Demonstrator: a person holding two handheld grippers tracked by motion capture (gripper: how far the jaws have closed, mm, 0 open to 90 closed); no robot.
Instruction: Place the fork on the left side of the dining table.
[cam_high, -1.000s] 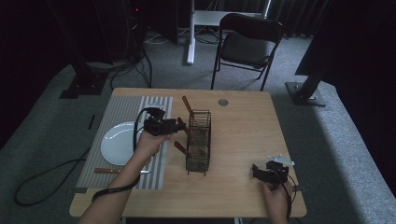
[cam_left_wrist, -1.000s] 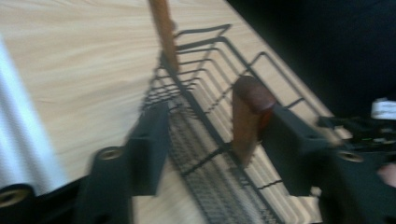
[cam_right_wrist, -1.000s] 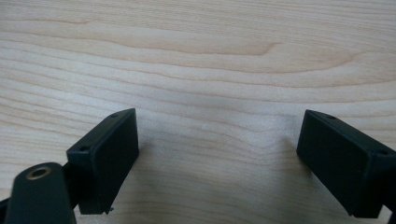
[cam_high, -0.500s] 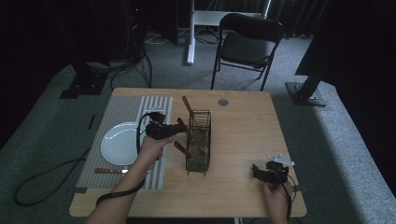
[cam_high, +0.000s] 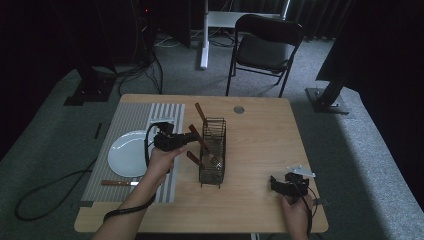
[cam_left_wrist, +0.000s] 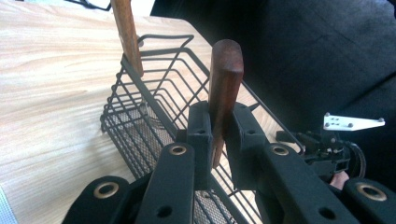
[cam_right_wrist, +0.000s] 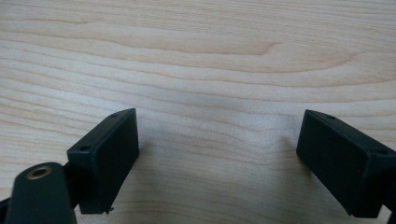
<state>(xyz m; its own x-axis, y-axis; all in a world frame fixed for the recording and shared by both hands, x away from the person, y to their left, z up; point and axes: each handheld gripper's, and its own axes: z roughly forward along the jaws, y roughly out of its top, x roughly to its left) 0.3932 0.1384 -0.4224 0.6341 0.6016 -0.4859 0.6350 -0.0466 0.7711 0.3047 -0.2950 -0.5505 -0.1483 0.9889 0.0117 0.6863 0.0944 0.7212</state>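
Dark floor and a chair (cam_high: 267, 42) fill the top of the high view; your table (cam_high: 260, 150) sits at centre. Your left gripper (cam_left_wrist: 216, 133) has just been closing and now clamps a wooden handle (cam_left_wrist: 225, 74) standing in the wire basket (cam_high: 212, 150) at mid-frame. Judging by this, the grip is made and the lift-out is left. Your right gripper (cam_right_wrist: 217, 158) rests gaping, holding nothing, at lower right. Another handle (cam_left_wrist: 127, 32) and the basket wires crowd the pull. At left lie a plate (cam_high: 126, 152) and a knife (cam_high: 120, 183) on a striped mat (cam_high: 125, 117).
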